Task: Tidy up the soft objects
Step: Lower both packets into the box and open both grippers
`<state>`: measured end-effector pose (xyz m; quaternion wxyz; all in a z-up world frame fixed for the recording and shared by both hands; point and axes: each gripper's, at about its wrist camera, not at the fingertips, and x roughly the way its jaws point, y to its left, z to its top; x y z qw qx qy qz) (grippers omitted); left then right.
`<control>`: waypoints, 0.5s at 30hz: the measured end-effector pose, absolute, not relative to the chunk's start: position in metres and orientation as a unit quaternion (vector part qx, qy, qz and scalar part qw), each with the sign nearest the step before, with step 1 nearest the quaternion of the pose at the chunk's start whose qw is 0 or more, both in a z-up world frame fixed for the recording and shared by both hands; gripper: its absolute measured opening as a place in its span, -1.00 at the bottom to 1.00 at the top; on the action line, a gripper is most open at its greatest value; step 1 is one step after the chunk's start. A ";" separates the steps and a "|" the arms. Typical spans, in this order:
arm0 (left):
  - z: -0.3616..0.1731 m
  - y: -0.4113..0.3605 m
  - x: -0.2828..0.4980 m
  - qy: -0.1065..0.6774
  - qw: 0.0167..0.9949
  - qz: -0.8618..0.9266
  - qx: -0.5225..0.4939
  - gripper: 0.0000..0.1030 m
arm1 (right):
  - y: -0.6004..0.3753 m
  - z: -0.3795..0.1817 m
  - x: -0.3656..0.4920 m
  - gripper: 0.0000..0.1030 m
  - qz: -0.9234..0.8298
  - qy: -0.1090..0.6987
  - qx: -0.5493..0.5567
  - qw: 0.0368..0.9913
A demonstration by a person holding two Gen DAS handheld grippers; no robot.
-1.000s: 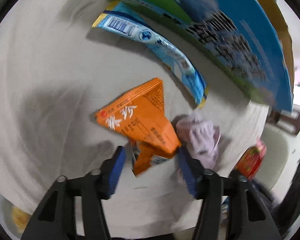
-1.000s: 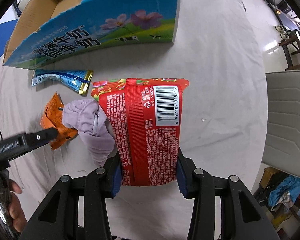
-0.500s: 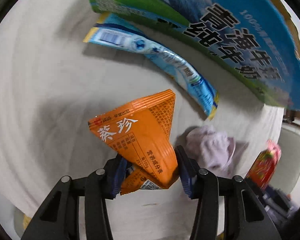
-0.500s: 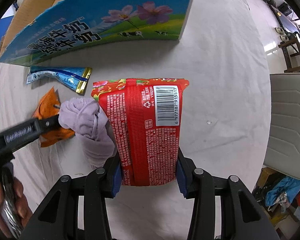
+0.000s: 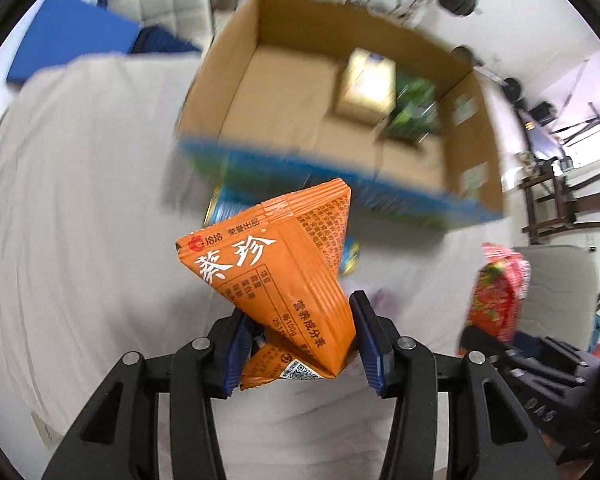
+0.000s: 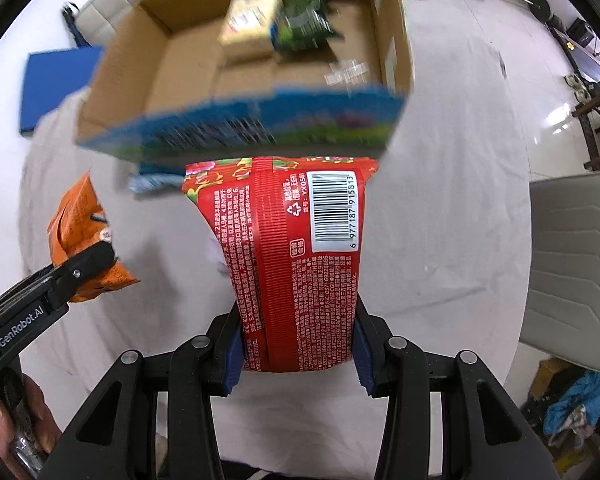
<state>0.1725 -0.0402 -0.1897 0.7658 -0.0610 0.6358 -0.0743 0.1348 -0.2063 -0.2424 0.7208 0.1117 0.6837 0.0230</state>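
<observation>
White cloth is covering the surface (image 6: 440, 184), and one open cardboard box (image 5: 300, 92) with a blue printed outer wall is sitting on it at 12 o'clock in both wrist views. Two packages are lying on the box floor toward its far end: one pale yellow packet (image 6: 250, 26) and one dark green packet (image 6: 306, 26) just beside it, both blurred.

Two snack bags are being held, one in each hand's tool. The left tongs (image 5: 302, 340) are clamping one orange pyramid-shaped bag (image 5: 284, 276), printed with white Chinese characters, creased and puffed, pointing up toward the box's near wall. The right tongs (image 6: 298, 354) are gripping one red snack bag (image 6: 296, 264) by its lower end, its back facing the camera with dense white print, a ribbed centre seam and a white barcode label at its upper right. In the right wrist view, the orange bag is showing at 9 o'clock. One blue wrapper (image 6: 156, 178) is lying against the box's near wall, partly hidden.
</observation>
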 end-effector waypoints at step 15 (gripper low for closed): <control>-0.172 -0.051 0.311 0.620 0.778 -0.097 -0.022 -0.13 | -0.211 -0.191 0.263 -0.09 -0.006 0.647 0.107 0.755</control>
